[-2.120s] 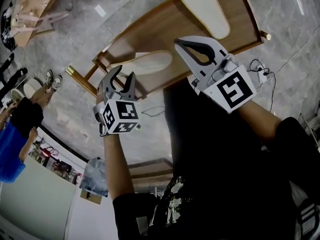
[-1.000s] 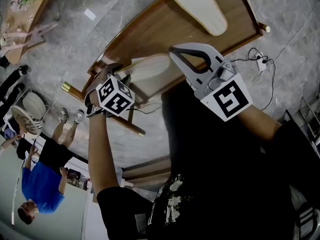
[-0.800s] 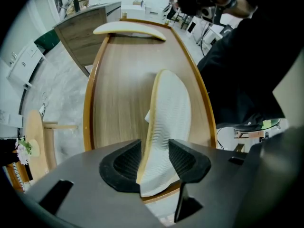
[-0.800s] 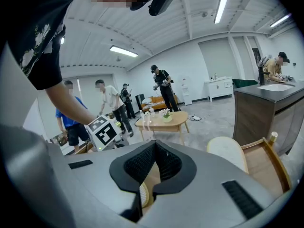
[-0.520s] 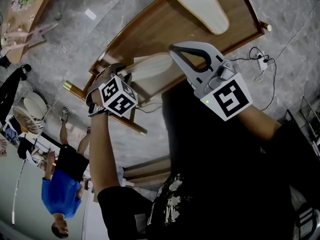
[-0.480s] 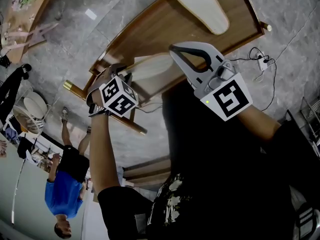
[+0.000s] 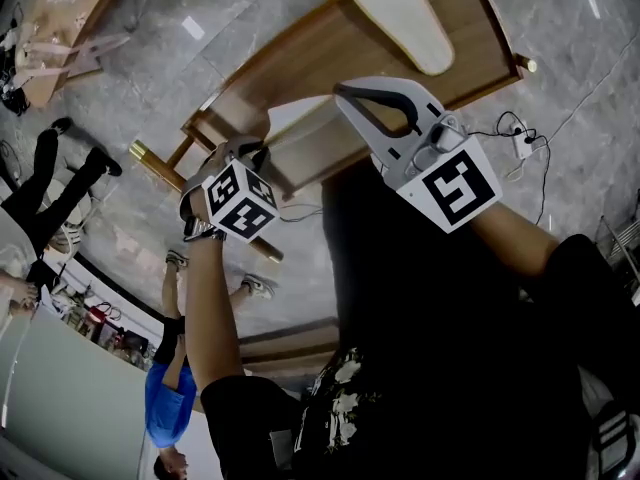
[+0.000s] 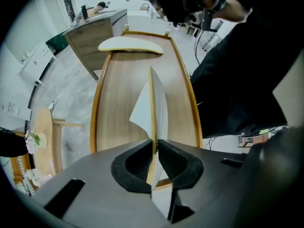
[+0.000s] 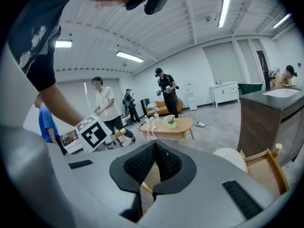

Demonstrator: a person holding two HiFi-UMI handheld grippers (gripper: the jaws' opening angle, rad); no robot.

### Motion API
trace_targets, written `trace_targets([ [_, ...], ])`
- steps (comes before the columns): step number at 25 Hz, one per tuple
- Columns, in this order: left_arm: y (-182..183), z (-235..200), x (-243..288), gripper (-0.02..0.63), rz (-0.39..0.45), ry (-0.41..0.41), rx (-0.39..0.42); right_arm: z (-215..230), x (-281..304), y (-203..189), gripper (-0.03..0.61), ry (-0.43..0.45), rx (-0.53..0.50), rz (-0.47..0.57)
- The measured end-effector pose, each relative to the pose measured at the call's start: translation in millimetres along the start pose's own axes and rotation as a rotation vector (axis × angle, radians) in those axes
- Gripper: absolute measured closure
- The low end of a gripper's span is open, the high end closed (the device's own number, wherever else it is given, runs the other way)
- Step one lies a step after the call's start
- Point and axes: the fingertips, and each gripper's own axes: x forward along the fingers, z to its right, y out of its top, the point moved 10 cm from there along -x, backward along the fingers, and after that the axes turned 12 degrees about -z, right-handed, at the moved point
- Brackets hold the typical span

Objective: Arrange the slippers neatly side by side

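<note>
From the head we look steeply down on the wooden table (image 7: 330, 63) from well above it. From the left gripper we look from close over the table (image 8: 118, 108) along its length, past the near slipper (image 8: 159, 108) to the far slipper (image 8: 130, 44). The head view shares both, near slipper (image 7: 305, 130) and far slipper (image 7: 395, 13). From the right gripper we face almost level, away from the table (image 9: 263, 167), only its corner showing low at right. Its marker cube (image 9: 92, 132) also shows from the head (image 7: 240, 200).
</note>
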Motion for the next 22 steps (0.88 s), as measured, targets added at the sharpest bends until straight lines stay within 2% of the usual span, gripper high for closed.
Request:
trace_targets([
  [3,1,4,-9,0.58,0.025,0.028,-0.077,1,-1,5,0.58,0.019,-0.018,0.01],
  [10,-15,22,-26,0.586,0.089,0.052,-0.325,-1,-9,12,0.58,0.07,-0.057,0.018],
  [15,-22,32,-39,0.586,0.173,0.034,-0.538,-1,-9,14,0.58,0.112,-0.079,0.019],
  [22,-29,43,-45,0.586,0.336,0.001,-0.862,1,-9,17,0.58,0.139,-0.107,0.009],
])
